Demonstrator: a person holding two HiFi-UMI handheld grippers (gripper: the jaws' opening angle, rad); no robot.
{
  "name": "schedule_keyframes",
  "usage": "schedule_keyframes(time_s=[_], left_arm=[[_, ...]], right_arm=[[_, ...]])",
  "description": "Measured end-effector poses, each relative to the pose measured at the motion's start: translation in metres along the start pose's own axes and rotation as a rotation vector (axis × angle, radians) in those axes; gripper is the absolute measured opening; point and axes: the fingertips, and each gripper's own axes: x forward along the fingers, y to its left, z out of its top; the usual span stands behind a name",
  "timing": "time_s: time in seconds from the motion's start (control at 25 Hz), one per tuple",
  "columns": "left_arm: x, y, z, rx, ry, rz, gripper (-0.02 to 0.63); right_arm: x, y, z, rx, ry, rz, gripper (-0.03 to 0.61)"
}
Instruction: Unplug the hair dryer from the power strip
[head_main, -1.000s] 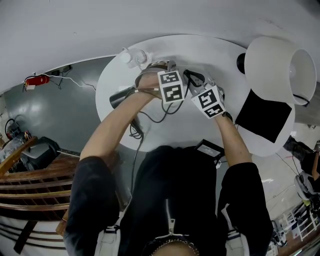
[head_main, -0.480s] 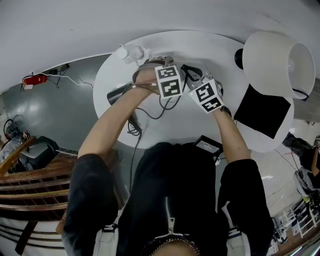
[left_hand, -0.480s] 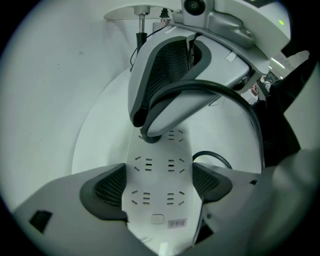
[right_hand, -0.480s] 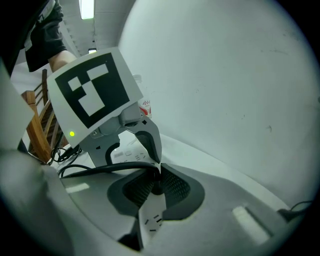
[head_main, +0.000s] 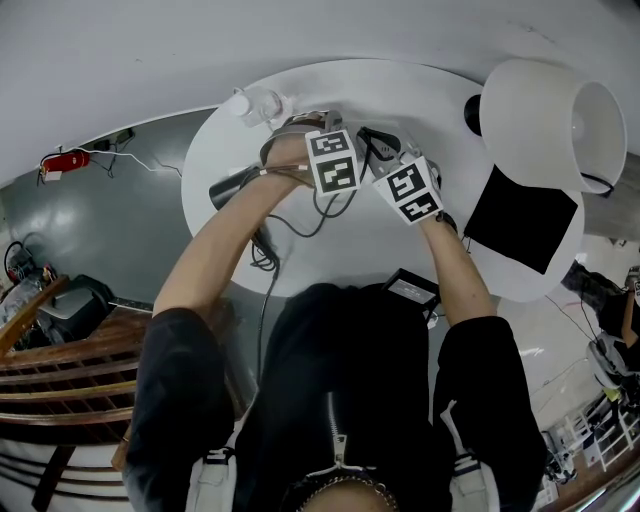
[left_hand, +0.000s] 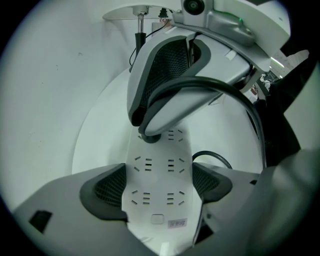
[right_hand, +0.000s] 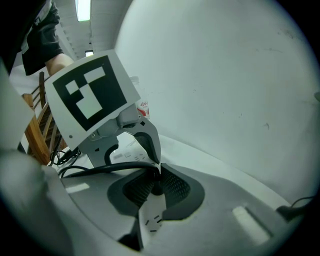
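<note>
Shifted slightly left: both grippers over the round white table (head_main: 350, 250). Dark tubular hair dryer (head_main: 230, 188) lies at the table's left edge. Left gripper (left_hand: 156, 187) clamps the flat white power strip (left_hand: 159, 165); right gripper (right_hand: 155, 189) pinches the round black plug (left_hand: 149, 136), still seated.

Left gripper (left_hand: 157, 189) clamps the power strip (left_hand: 159, 152) at its near end; just ahead, right gripper (left_hand: 148, 126) pinches the dark plug (left_hand: 149, 137).

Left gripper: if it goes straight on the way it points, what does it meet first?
Likely the right gripper, shut on the plug farther along the power strip that the left gripper clamps. Nothing shows between them, though depth is unclear.
</note>
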Motion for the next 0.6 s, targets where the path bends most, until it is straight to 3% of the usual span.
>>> schedule_keyframes(time_s=[0.24,0.6], left_arm=[[0.0006,-0.0005,0.0004,0.004,0.006,-0.001,0.393],[0.0009,0.0004,0.0014,-0.007,0.003,0.003,0.394]], right_arm=[[0.0008,-0.0016,0.0007,0.000,0.012,0.039,0.041],[-0.0009,-0.0012,-0.0002,0.005,0.020,-0.004,0.041]])
